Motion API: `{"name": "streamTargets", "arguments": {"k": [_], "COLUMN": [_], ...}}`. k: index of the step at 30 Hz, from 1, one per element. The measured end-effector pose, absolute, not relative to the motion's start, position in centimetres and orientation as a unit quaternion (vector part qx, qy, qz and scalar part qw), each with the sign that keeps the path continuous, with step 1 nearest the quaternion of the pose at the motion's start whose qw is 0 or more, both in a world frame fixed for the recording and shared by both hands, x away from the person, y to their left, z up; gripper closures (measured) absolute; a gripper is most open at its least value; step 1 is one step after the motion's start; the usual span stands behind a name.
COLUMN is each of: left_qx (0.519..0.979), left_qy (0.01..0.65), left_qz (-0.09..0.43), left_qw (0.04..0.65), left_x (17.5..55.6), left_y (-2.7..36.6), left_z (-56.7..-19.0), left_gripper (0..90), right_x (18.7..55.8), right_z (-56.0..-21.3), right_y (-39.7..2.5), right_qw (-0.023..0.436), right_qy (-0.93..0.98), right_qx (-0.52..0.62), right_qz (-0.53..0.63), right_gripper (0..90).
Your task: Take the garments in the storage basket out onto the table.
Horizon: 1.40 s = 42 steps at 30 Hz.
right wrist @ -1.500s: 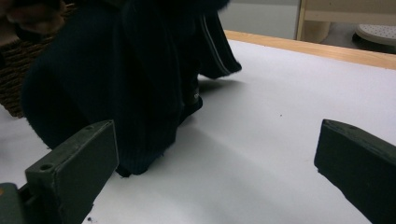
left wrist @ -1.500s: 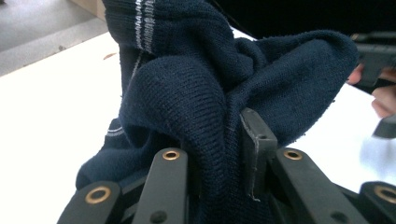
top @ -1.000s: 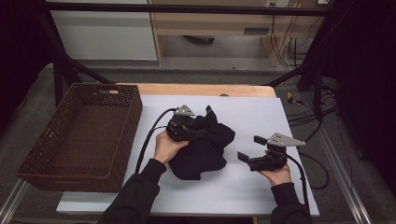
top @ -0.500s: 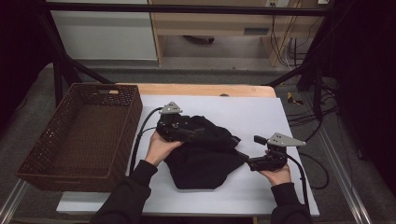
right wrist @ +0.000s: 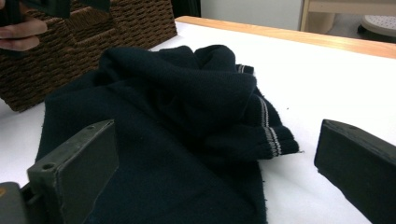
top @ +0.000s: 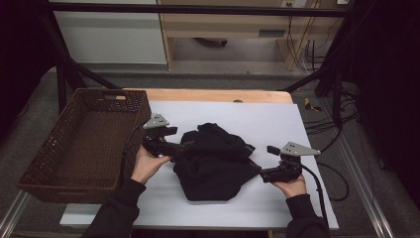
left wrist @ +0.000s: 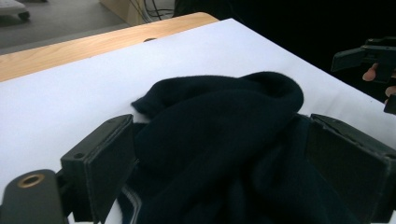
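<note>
Dark knit garment (top: 214, 161) lies bunched at the centre of the white table (top: 317, 124). My left gripper (top: 184, 147), at its 9 o'clock, has jaws spread around the fabric. My right gripper (top: 258, 171), at its 4 o'clock, has jaws released. Wicker basket (top: 44, 163) stands at 9 o'clock.

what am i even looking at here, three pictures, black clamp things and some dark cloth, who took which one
A person at a table holds a hand-held two-jaw gripper in each hand. The high view looks down from above: left gripper, right gripper. The other two pictures come from cameras riding on each gripper, looking along its black jaws. On the white table lies a crumpled dark garment with striped cuffs; a brown wicker basket stands at the left. Both grippers' jaws stand open around the cloth's edges, so nothing is clamped yet.
</note>
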<state>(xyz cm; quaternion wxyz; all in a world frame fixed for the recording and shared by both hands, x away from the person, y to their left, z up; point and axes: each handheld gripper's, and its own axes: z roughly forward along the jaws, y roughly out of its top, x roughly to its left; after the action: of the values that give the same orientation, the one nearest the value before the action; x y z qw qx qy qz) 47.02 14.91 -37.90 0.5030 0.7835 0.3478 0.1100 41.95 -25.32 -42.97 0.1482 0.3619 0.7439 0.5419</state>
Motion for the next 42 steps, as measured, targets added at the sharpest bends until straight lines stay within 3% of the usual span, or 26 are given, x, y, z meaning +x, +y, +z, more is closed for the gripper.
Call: {"name": "streamTargets", "arguments": {"k": [13, 26, 31, 42], "left_qx": [0.785, 0.797, 0.799, 0.81], "left_qy": [0.366, 0.372, 0.371, 0.386], "left_qz": [0.129, 0.137, 0.143, 0.13], "left_qw": [0.483, 0.457, 0.451, 0.423], "left_x": [44.7, 44.3, 44.5, 45.4], "left_y": [17.3, 17.3, 16.9, 16.6], "left_z": [-40.0, -42.0, -42.6, -43.8], "left_gripper": [7.6, 9.5, 14.9, 40.5], "right_x": [42.0, 42.0, 42.0, 42.4], "right_z": [-43.5, -44.4, -45.0, -46.1], "right_y": [-24.1, -21.6, -20.3, -18.1], "right_qw": [0.135, 0.119, 0.109, 0.095], "right_qy": [0.755, 0.774, 0.788, 0.808], "right_qx": [0.362, 0.353, 0.345, 0.345], "right_qz": [0.529, 0.512, 0.499, 0.467], "right_gripper": [0.9, 1.1, 1.5, 4.0]}}
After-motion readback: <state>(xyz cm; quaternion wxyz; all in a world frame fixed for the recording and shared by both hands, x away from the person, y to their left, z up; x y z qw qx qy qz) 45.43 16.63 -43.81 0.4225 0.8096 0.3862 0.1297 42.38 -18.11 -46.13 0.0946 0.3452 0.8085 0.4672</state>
